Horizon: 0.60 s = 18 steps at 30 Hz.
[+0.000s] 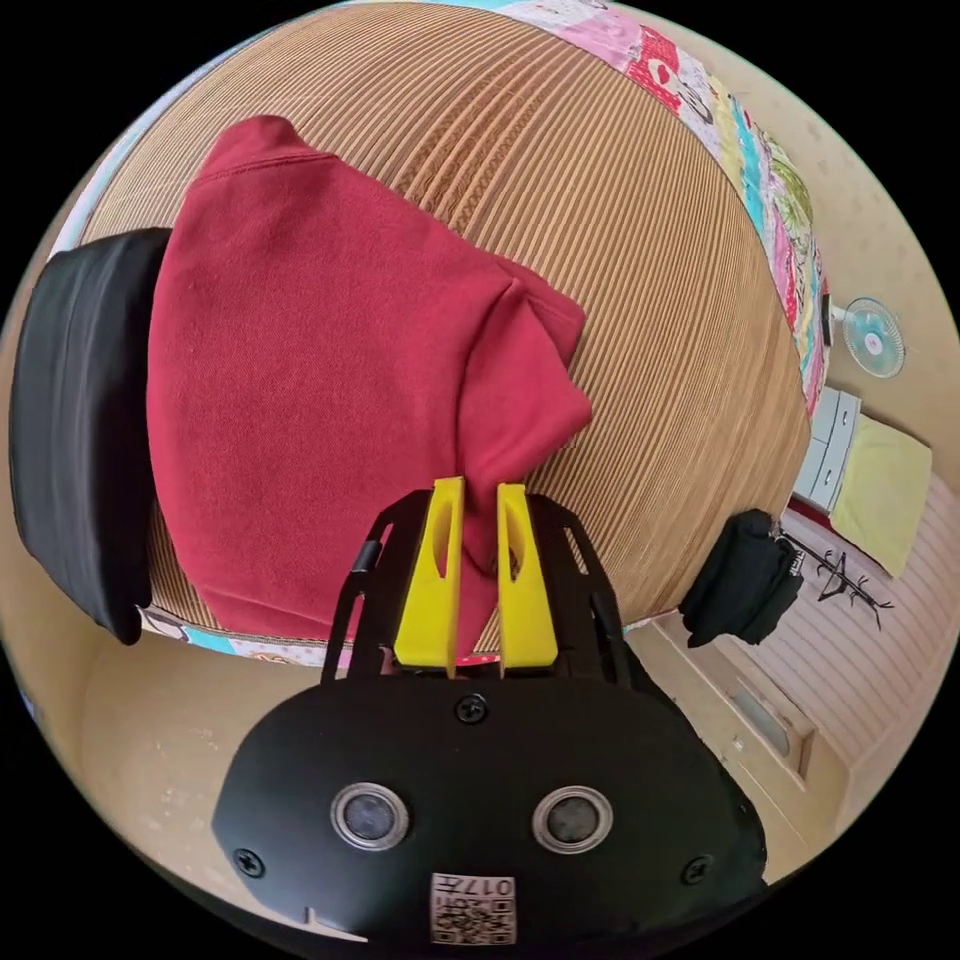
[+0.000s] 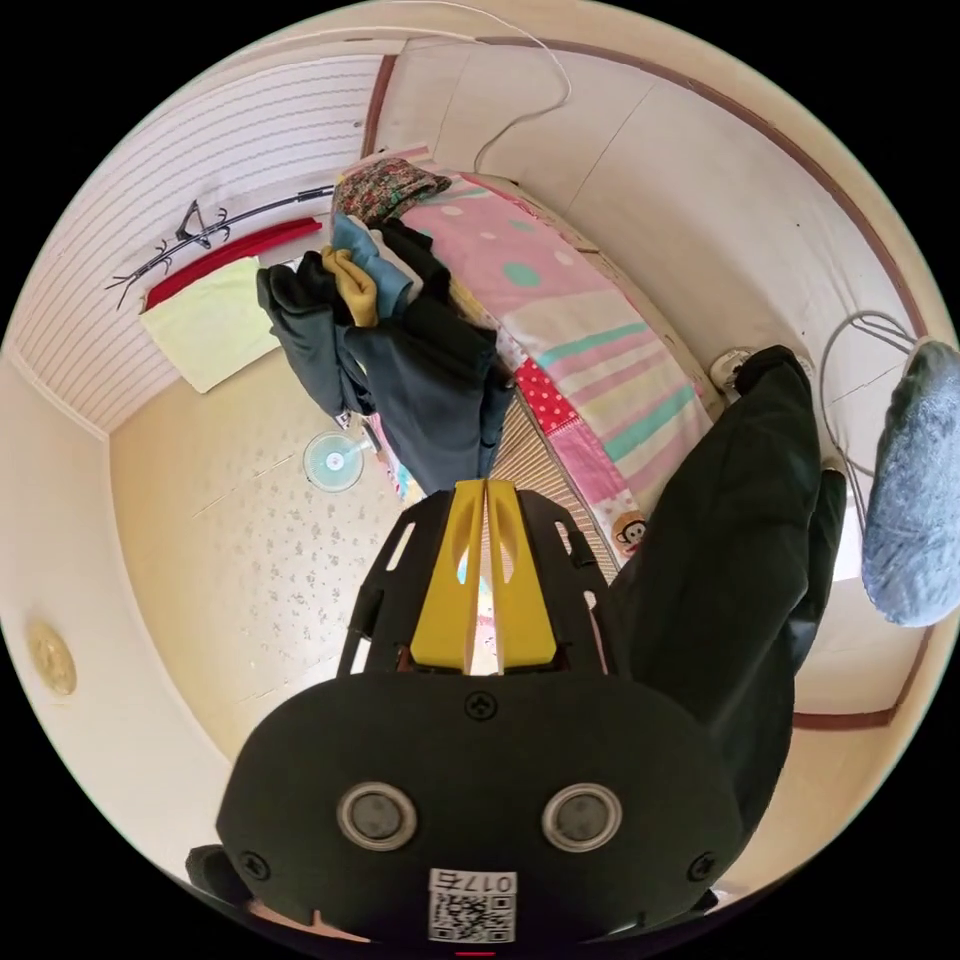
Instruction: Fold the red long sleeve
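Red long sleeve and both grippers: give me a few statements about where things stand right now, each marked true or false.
1. The left gripper has a fold of the red long sleeve between its yellow fingers. True.
2. The red long sleeve lies on a bare wooden floor. False: it lies on a ribbed woven mat on the bed.
3. The right gripper is wide open. False: its fingers are shut together with nothing between them.
4. A folded black garment lies beside the red long sleeve. True.
5. The right gripper view shows a pile of dark clothes on the bed. True.
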Tool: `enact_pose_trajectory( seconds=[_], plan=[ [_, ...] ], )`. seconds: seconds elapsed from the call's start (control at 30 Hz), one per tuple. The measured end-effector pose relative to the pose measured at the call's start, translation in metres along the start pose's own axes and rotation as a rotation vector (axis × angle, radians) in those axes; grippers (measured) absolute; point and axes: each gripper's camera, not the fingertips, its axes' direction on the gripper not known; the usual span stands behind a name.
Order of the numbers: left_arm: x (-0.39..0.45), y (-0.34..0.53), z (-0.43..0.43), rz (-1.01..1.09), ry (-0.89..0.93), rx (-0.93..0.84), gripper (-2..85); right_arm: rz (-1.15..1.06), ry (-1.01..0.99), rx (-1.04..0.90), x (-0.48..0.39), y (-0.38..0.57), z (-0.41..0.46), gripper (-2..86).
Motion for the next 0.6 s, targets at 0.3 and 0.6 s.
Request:
enact_pose_trajectory(
  seconds=[0.3,0.6],
  plan=[
    [-0.114,0.105,-0.026,0.337,0.56,0.197,3.4,-0.161,-0.161,-0.493,0.025,0.002,0.096,0.5],
    [-0.182,0.229,-0.06,0.832,1.266,0.767,2.0,-0.592,0.04,-1.241,-0.027,0.089,0.234,0.3]
  ],
)
